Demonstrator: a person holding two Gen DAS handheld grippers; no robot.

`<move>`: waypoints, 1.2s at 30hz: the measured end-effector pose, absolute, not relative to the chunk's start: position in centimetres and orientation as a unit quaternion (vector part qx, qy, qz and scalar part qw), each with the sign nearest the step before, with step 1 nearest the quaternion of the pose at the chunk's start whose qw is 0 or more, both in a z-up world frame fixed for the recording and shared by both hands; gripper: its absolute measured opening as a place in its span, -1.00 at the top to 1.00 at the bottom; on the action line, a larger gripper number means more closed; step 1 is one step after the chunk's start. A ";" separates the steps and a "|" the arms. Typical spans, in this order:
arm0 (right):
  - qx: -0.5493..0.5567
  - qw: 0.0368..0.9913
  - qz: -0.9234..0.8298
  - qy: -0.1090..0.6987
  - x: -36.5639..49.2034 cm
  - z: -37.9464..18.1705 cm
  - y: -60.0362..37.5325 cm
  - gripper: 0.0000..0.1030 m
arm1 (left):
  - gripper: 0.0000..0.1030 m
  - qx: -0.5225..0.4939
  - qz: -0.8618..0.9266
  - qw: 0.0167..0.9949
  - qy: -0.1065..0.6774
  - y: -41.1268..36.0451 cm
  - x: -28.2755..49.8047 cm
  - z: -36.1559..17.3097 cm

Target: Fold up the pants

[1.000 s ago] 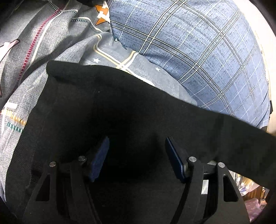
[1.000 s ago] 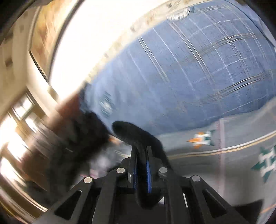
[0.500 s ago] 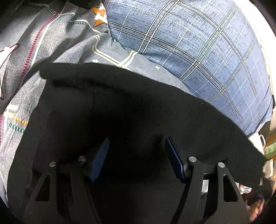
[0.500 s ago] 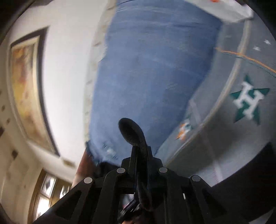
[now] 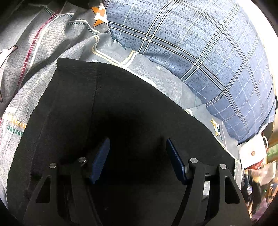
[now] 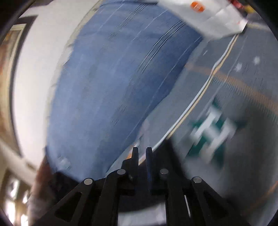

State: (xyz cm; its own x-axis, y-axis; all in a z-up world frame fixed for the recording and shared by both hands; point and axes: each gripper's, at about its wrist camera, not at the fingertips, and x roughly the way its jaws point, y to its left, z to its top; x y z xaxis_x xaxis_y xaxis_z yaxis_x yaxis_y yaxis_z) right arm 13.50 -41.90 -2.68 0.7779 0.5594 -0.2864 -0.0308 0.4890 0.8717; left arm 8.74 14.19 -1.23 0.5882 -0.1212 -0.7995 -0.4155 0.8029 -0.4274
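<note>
The left gripper [image 5: 137,156] angles steeply down over the black pants [image 5: 125,111], its two blue pads [image 5: 173,161] standing wide apart with nothing pinched between them; whether the tips touch the dark cloth below cannot be told. The pants lie spread flat on a grey printed bedspread [image 5: 34,57], with a seam running up the fabric and a straight edge at the far side.

The right gripper [image 6: 142,154] points much closer to level, out across the bed. Its jaws are opening, a narrow gap showing between the fingers, and no cloth sits in that gap. Black fabric [image 6: 166,153] lies just beside and below the fingertips, though motion blur hides whether anything touches.

The left wrist view alone shows the pants laid out, a blue plaid pillow [image 5: 199,52] beyond them touching the bedspread, and a cluttered room corner at the right edge with a white box or bag [image 5: 252,153] bearing a small orange mark too small to read. The right wrist view alone shows the white wall [image 6: 40,69] behind the pillow, part of a framed picture [image 6: 7,69] at the left, a bright window at the lower left, and a white packet [image 6: 208,19] with an orange dot lying at the top.

On the bedspread in the right view, a green star carries a white letter H [image 6: 212,133], blurred but legible. An orange star with a white figure shows in the left view near the top [image 5: 99,13], unreadable.
</note>
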 end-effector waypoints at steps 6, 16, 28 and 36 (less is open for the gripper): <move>0.504 0.798 0.106 0.312 11.0 -5.9 -43.5 0.00 | -0.31 -0.297 0.087 0.840 0.446 14.0 8.8 -1.2; 0.502 0.777 0.110 0.363 13.6 -7.8 -42.0 0.00 | -0.31 -0.328 0.083 0.835 0.435 15.1 8.7 -1.4; 0.465 0.803 0.137 0.346 14.0 -7.4 -41.1 0.91 | -0.11 -0.398 0.090 0.813 0.415 20.7 10.3 -2.5; 0.465 0.832 0.158 0.259 11.4 -4.4 -43.3 0.92 | 0.28 -0.311 0.127 0.836 0.435 19.9 10.9 -2.4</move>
